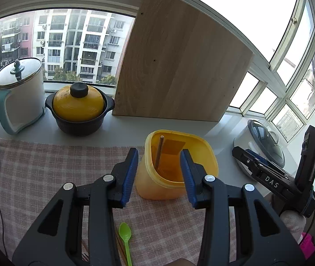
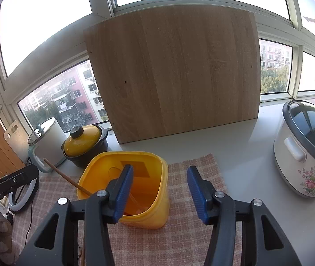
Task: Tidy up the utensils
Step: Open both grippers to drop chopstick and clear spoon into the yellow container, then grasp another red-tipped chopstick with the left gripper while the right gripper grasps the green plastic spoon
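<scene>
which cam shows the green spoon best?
Left wrist. The green spoon lies on the checked cloth at the bottom of the frame, bowl clear, below the open left gripper. The right wrist view shows none of it, only the yellow container and a wooden stick.

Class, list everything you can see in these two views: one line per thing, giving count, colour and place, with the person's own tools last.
Yellow container: one, on the checked cloth, centre.
Chopstick: one, brown, standing in the container.
Green spoon: one, lying on the cloth, near edge.
Checked cloth: one, pink and beige, covering the counter.
Clay pot: one, black with yellow lid, by the window.
Kettle: one, white with teal handle, left of the pot.
Wooden board: one, light brown, leaning against the window.
Rice cooker: one, white, floral, right side.
Ring light: one, white, far left.
Left gripper: one, black, blue pads, jaws open.
Right gripper: one, same colours, jaws open.
</scene>
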`<state>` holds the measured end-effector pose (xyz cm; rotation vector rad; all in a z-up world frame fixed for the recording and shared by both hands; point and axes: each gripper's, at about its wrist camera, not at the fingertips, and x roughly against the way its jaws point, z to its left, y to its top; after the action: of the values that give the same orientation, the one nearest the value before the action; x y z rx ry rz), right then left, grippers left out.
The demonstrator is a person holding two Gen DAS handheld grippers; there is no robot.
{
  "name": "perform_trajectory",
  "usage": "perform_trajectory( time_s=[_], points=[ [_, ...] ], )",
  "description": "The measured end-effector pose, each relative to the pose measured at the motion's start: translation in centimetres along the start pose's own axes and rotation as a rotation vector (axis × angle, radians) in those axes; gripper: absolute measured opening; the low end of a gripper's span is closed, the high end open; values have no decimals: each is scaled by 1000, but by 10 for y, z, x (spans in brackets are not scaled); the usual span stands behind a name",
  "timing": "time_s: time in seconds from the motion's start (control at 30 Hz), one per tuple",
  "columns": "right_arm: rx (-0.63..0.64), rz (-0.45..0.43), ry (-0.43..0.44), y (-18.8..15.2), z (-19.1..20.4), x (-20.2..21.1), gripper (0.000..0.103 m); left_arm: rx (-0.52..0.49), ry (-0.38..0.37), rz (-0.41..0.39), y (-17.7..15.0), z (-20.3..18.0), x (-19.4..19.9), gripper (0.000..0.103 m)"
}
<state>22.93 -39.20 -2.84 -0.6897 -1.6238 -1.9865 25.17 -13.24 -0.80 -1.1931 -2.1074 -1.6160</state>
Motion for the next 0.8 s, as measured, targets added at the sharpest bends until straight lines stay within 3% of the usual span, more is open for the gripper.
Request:
perform_trajectory(
  time_s=[0.23,0.53,0.8],
  points=[
    [-7,-9,24,-17,2,20,70,-11,27,-24,-12,22,30,39],
    [84,-24,133,-45,22,42,101,26,112,-4,-43,77,60,39],
    [153,106,210,-77,39,27,102,145,171,110,-91,131,64,39]
  ],
)
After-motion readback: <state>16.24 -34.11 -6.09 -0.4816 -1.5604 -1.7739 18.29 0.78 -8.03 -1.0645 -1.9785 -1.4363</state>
